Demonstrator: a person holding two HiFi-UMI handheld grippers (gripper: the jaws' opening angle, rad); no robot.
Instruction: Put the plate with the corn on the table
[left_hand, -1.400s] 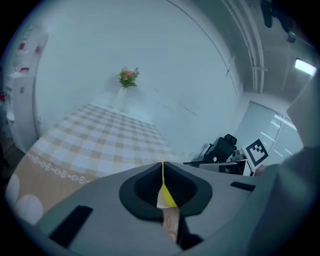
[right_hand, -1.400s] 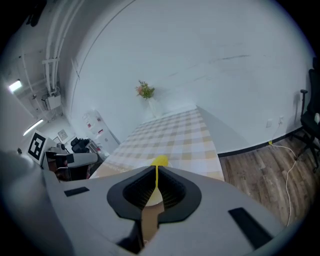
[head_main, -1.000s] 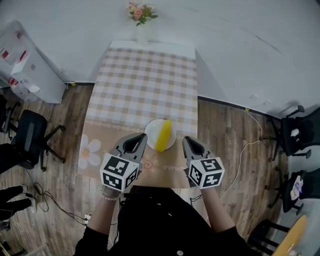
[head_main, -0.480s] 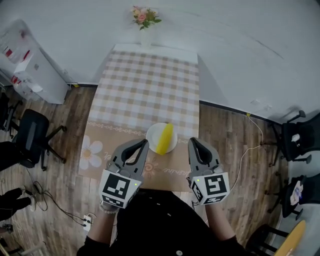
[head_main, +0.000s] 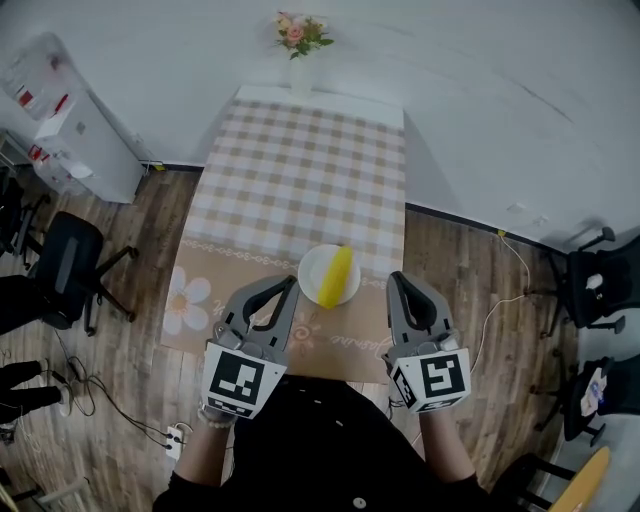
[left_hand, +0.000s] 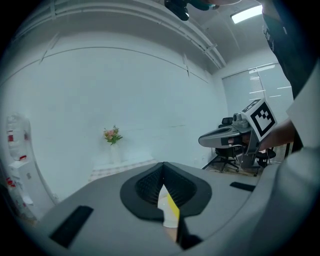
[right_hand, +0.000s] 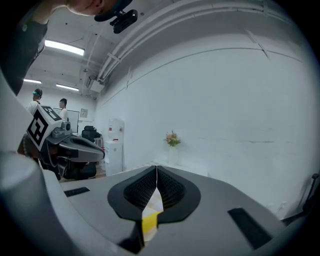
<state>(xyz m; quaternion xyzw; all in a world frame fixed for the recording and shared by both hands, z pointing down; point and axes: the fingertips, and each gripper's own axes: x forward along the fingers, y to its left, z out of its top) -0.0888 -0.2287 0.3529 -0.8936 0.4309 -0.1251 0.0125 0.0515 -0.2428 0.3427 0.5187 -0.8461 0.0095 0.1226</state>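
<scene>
Pressed together and empty, left gripper (head_main: 290, 283) and right gripper (head_main: 397, 279) have backed nearward off the plate (head_main: 311, 271) of corn (head_main: 336, 277) on the table (head_main: 300, 170): likely done.

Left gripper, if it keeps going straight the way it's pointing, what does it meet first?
Likely nothing near. The left gripper, shut, points roughly level above the table; the plate with the corn lies below its line. Past its tips only the wall shows, right of the flowers, though depth is unclear.
</scene>
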